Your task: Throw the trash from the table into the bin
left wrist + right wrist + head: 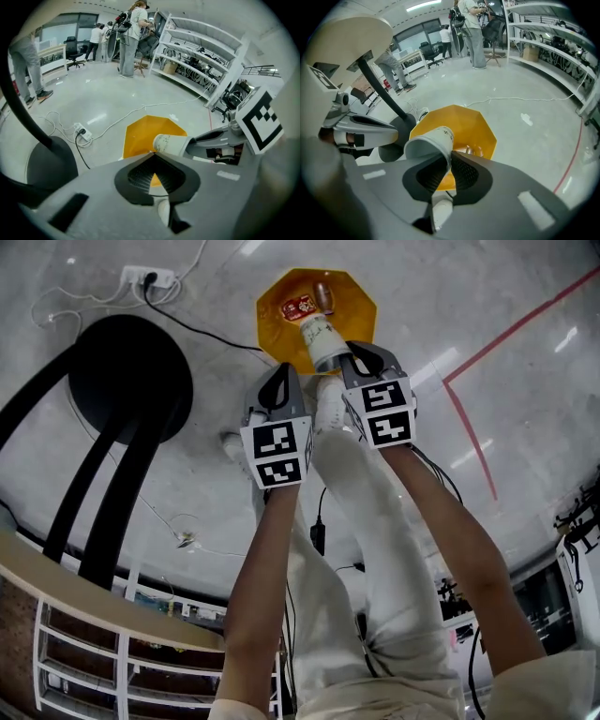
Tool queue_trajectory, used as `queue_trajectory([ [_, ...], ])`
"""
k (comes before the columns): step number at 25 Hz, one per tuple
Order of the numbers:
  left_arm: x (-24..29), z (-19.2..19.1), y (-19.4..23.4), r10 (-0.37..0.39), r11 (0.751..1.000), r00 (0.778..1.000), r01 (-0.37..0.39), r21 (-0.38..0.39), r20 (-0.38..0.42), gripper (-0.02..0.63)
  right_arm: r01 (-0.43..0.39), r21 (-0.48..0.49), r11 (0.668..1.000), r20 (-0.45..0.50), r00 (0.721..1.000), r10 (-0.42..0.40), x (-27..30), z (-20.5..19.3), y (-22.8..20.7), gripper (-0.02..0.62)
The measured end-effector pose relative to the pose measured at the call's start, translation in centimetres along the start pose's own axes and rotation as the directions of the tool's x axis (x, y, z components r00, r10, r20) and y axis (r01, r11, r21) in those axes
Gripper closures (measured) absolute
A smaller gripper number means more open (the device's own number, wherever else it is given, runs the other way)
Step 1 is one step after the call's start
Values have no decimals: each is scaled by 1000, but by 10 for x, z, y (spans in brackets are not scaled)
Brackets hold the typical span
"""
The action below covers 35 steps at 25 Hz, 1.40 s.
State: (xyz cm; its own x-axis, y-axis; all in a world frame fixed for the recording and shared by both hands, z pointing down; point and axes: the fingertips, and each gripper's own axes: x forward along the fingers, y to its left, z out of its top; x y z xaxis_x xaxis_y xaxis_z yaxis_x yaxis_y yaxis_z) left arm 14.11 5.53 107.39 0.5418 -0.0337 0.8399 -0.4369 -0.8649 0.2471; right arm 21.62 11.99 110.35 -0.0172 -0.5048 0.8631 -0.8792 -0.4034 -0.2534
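Head view, right claw [352, 354] pinching paper cup [322, 337] over orange bin [272, 307], left claw [278, 382] closed empty, black stool [131, 376] nearby

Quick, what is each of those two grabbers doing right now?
Left gripper: jaws closed, empty.
Right gripper: jaws closed on the paper cup's wall.

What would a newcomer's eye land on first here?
A bright orange bin sits on the grey floor, top centre in the head view. Right over it the right gripper pinches a tilted paper cup by its rim, the shut, empty left gripper alongside. A black stool stands at left.
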Motion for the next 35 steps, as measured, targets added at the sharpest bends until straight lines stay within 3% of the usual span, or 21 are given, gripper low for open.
queue_trajectory([
  [3, 13, 3, 7, 10, 999, 1000, -9, 35, -24, 600, -22, 10, 1000, -11, 1000, 22, 9, 1, 4, 480],
  [14, -14, 11, -9, -15, 998, 998, 18, 58, -54, 600, -17, 2, 1000, -2, 1000, 17, -31, 12, 14, 480],
  [16, -22, 13, -15, -22, 998, 998, 26, 63, -59, 600, -14, 1, 1000, -1, 1000, 14, -42, 11, 15, 488],
  [19, -33, 16, -23, -41, 996, 996, 48, 78, -80, 600, -23, 9, 1000, 12, 1000, 23, -61, 15, 17, 588],
  [21, -45, 22, -29, -49, 994, 995, 57, 92, -86, 600, -32, 7, 999, 27, 999, 32, -78, 19, 20, 588],
  [31, -134, 74, -61, -66, 982, 994, 80, 174, -83, 600, -16, -80, 997, 29, 999, 18, -169, 54, 39, 588],
  [35, -183, 94, -80, -76, 976, 995, 86, 199, -60, 600, -65, -233, 970, 33, 997, 74, -215, 71, 62, 589],
])
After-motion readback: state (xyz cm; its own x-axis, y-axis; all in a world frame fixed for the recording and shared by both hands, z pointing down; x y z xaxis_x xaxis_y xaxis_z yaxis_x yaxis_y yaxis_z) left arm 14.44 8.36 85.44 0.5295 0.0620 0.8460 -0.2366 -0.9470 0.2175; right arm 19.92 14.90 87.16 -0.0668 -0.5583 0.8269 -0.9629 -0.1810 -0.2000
